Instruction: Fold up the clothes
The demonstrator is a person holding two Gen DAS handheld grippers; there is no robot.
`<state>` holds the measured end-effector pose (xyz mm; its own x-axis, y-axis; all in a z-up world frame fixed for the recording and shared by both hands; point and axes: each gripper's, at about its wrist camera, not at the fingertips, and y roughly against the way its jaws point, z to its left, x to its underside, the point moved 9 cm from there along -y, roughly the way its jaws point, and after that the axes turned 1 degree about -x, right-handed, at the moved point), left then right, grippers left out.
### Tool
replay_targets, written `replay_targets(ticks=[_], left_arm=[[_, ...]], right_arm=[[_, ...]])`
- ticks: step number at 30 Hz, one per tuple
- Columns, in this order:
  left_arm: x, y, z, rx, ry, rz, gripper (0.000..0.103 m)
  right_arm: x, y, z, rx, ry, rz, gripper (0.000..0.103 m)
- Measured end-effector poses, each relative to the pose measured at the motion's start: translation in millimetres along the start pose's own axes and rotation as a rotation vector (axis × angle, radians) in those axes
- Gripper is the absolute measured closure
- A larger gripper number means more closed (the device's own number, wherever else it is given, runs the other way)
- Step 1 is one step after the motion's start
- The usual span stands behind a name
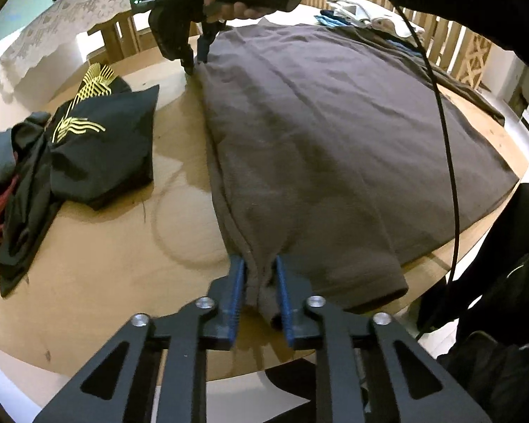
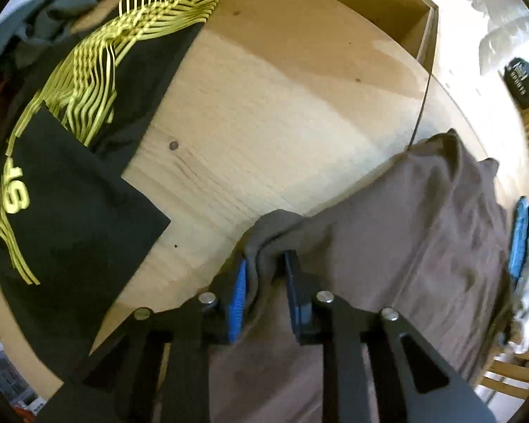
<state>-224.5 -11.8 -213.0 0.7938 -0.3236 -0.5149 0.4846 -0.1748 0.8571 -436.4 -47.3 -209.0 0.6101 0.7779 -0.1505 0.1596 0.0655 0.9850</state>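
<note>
Both my left gripper (image 1: 259,275) and right gripper (image 2: 264,271) pinch the brown cotton T-shirt's (image 1: 335,123) left edge, its length stretched between them.

Shirt (image 1: 335,134) flat on table (image 1: 98,282), clothes pile (image 1: 70,155) to its left.

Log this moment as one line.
left gripper: shut on brown T-shirt edge | right gripper: shut on same edge | shirt on wooden table

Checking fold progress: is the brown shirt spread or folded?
Spread: the brown shirt lies mostly flat across the table, only its edge pinched.
</note>
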Motion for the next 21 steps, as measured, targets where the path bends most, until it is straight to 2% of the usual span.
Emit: replay_targets(ticks=[4, 8, 15, 21], left_arm=[[-7.7, 15.3, -0.7, 0.001, 0.021, -0.033, 0.093], [-21.8, 42.0, -11.1, -0.004, 0.007, -0.089, 0.093], [-44.8, 67.3, -70.2, 0.007, -0.156, -0.137, 0.093], [-47.1, 45.1, -126.0, 0.075, -0.285, -0.089, 0.093]], right_arm=[[5.9, 21.9, -20.3, -0.135, -0.080, -0.051, 0.094], [21.1, 50.4, -47.5, -0.205, -0.130, -0.112, 0.094], [52.6, 77.1, -108.4, -0.243, -0.237, -0.179, 0.095], [89.1, 42.0, -145.6, -0.234, -0.334, -0.146, 0.095]])
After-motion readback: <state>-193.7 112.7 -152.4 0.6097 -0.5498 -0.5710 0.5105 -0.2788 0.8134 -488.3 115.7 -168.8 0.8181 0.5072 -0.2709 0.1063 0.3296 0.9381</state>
